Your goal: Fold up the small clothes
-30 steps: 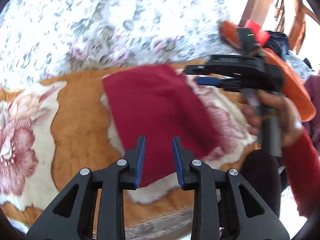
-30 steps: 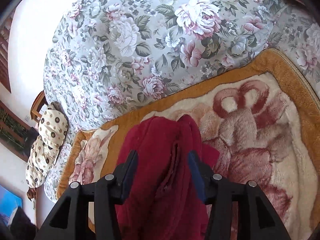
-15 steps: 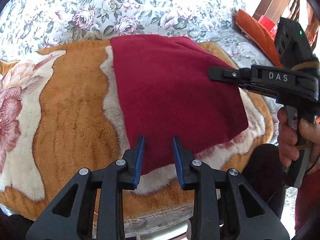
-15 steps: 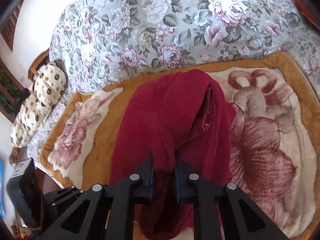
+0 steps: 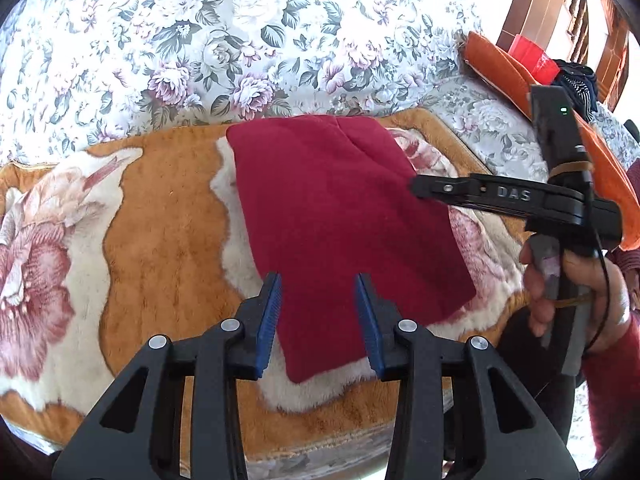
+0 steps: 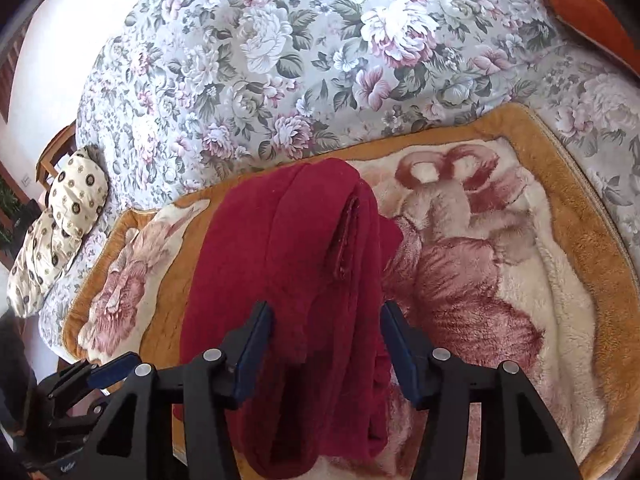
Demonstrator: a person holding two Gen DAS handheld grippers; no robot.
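Folded dark red fleece garment [image 5: 344,216] lying flat on plush orange-and-cream floral blanket [image 5: 160,240] atop the bed. Left gripper [image 5: 318,316] and right gripper [image 6: 326,354] both spread wide, jaws released, grasping nothing.

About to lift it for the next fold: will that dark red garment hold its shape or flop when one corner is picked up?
Probably floppy: the dark red garment drapes in soft rolls with loose layered edges. It looks fleecy, so likely grippy, not slippery. Lying folded on the plush blanket, its layers may slide apart if one corner is lifted.
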